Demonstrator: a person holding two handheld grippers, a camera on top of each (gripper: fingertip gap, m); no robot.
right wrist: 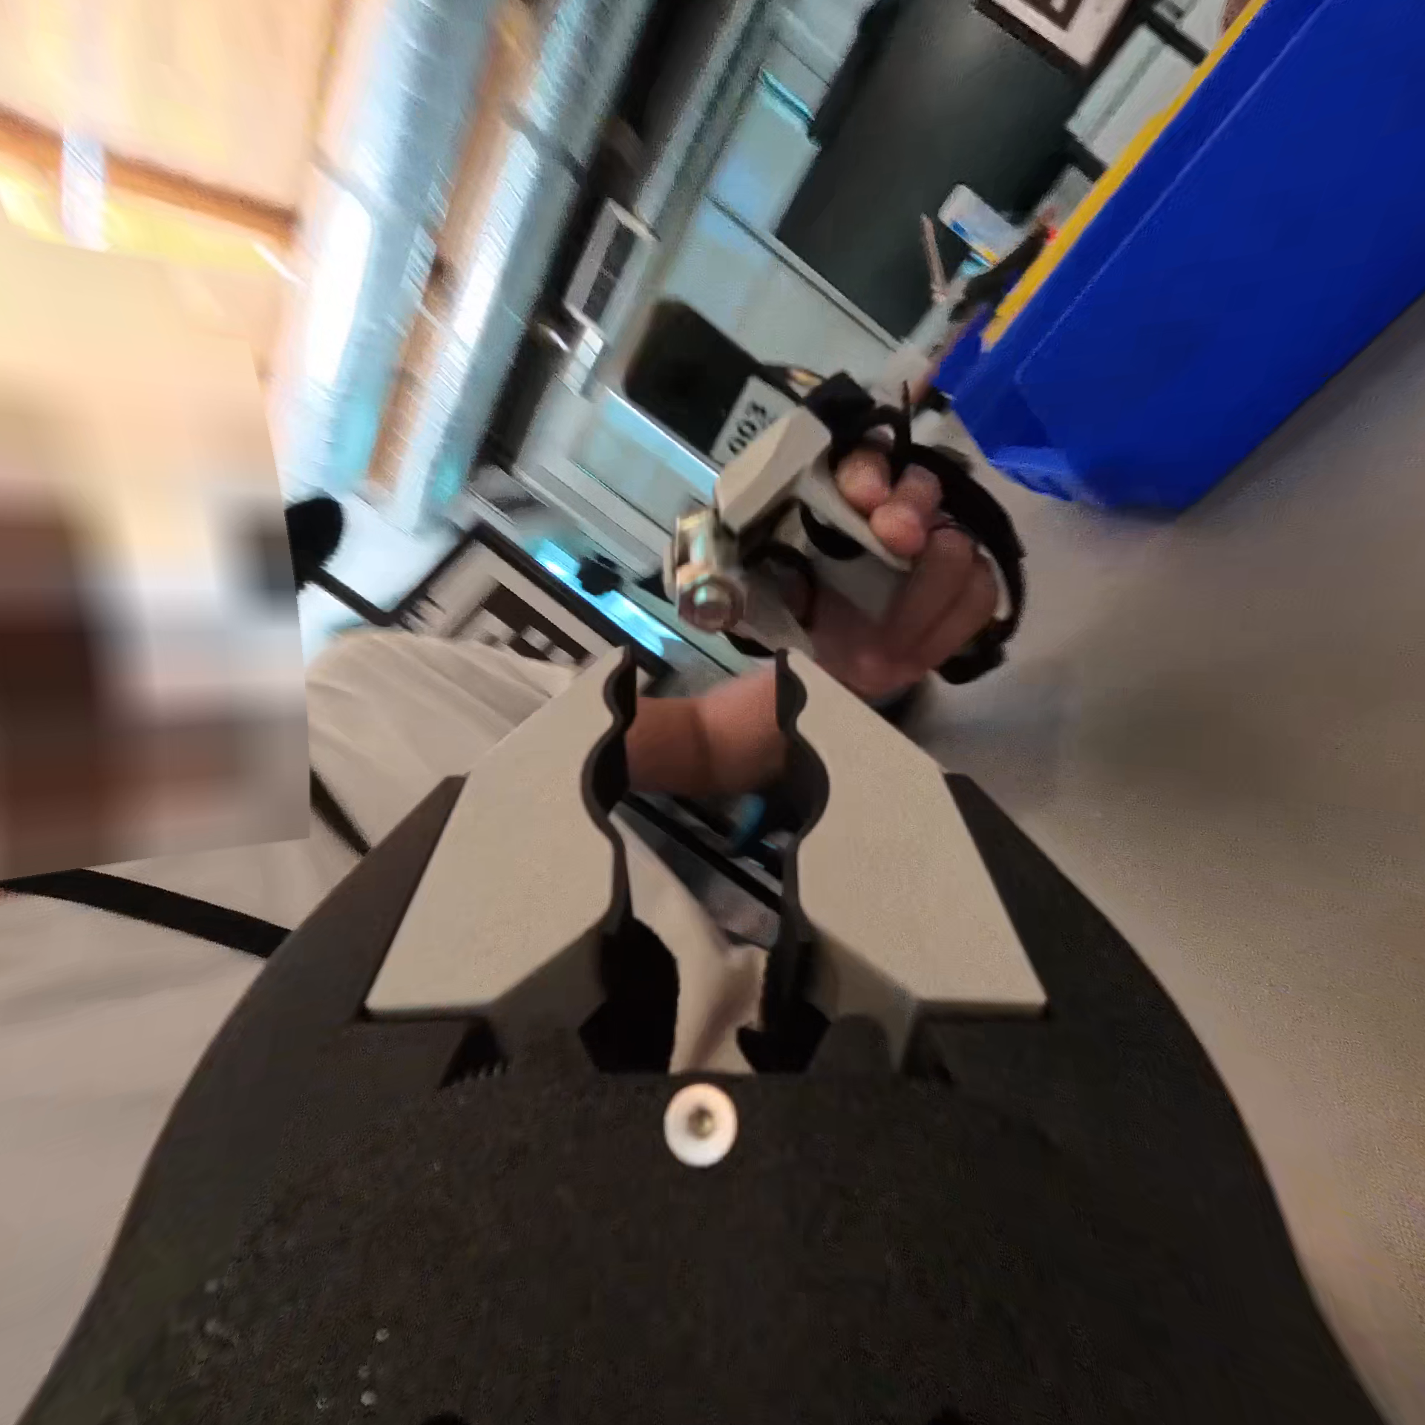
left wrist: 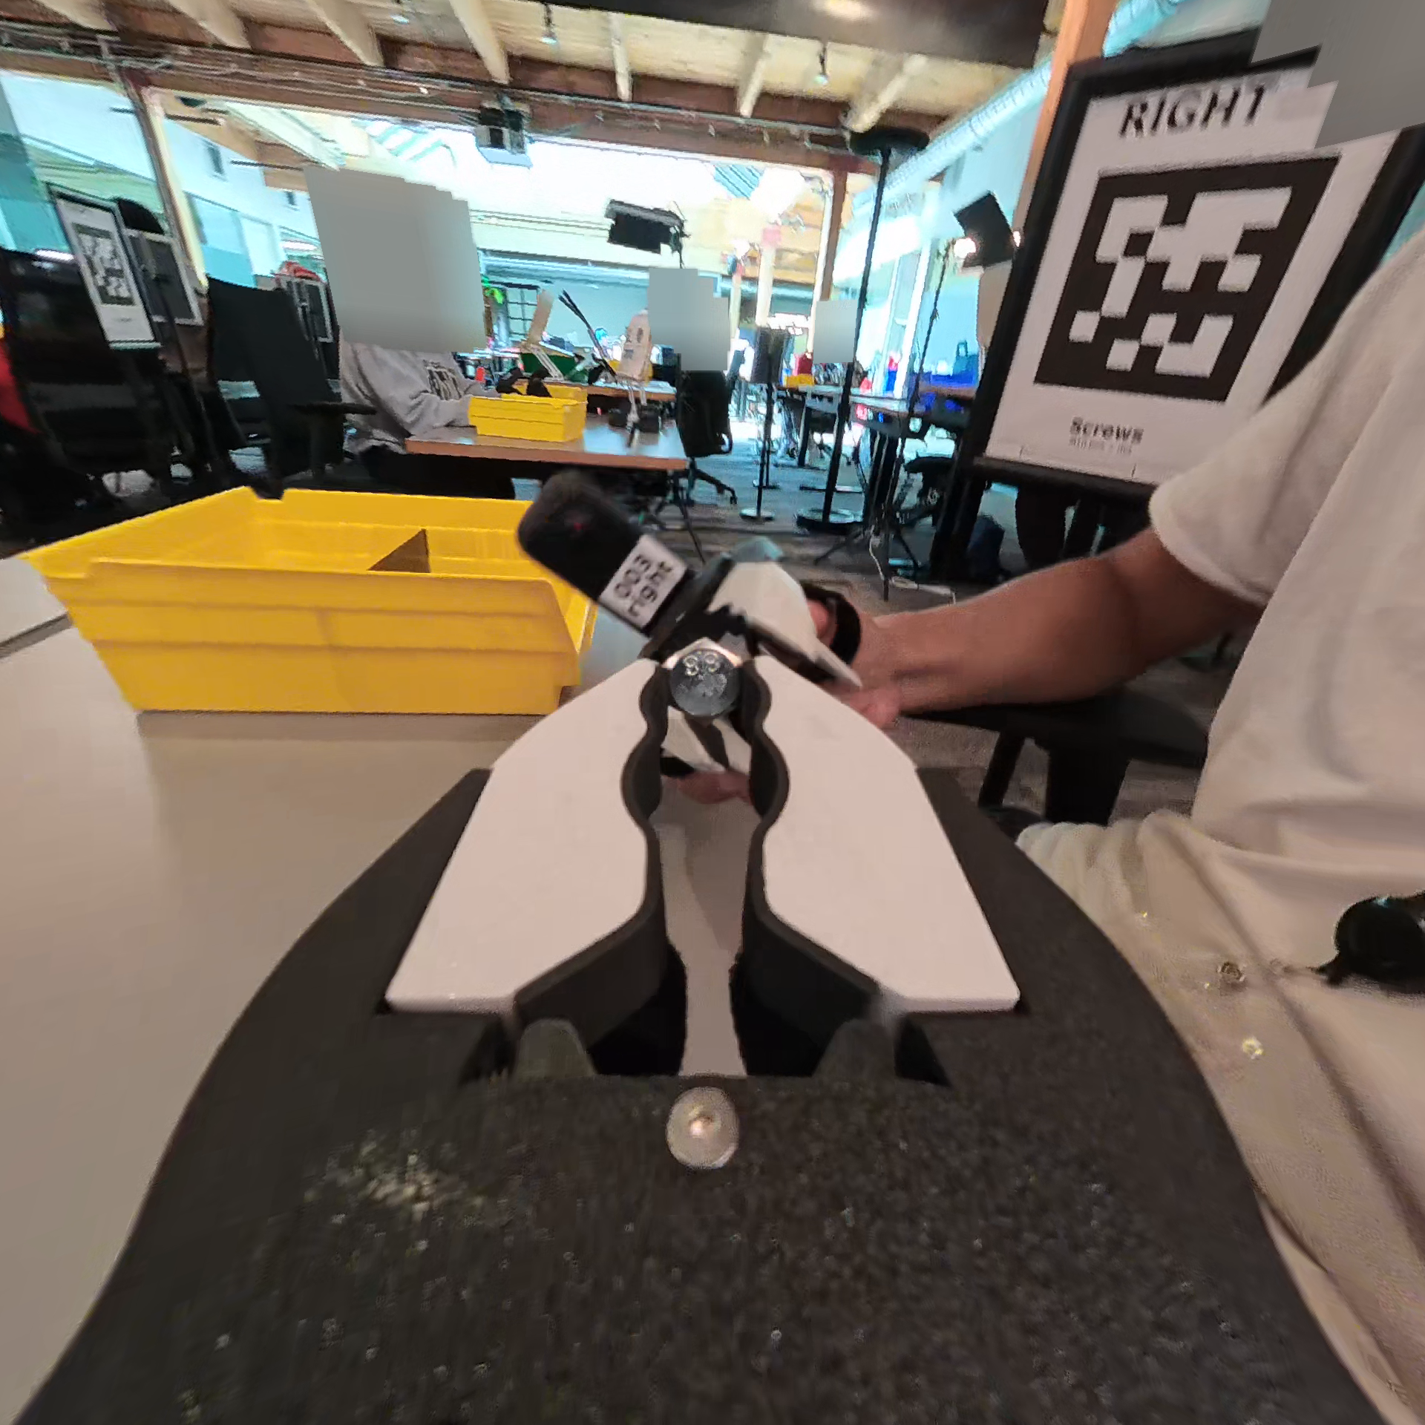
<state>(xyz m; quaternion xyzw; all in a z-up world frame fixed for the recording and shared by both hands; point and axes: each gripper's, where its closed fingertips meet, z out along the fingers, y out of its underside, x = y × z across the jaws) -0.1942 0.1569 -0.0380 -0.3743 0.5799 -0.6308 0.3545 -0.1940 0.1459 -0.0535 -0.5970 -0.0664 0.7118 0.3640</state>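
My left gripper (left wrist: 703, 669) is shut on a steel bolt (left wrist: 703, 688), pinched at the fingertips with its hex head facing the camera, above the table edge. The right wrist view shows the same bolt (right wrist: 705, 574) from the other side, sticking out of the left gripper's fingers (right wrist: 771, 478) with a hex nut on its end. My right gripper (right wrist: 703, 667) is open and empty, its tips just short of that nut. The right gripper's body (left wrist: 763, 609) and black camera (left wrist: 586, 540) sit right behind the bolt in the left wrist view, held by a hand.
A yellow divided bin (left wrist: 308, 617) stands on the pale table (left wrist: 154, 848) to the left. A blue bin (right wrist: 1195, 308) shows beyond the left gripper. A black-and-white marker board (left wrist: 1172, 285) stands at the right, and the person's white-shirted torso (left wrist: 1311, 694) is close by.
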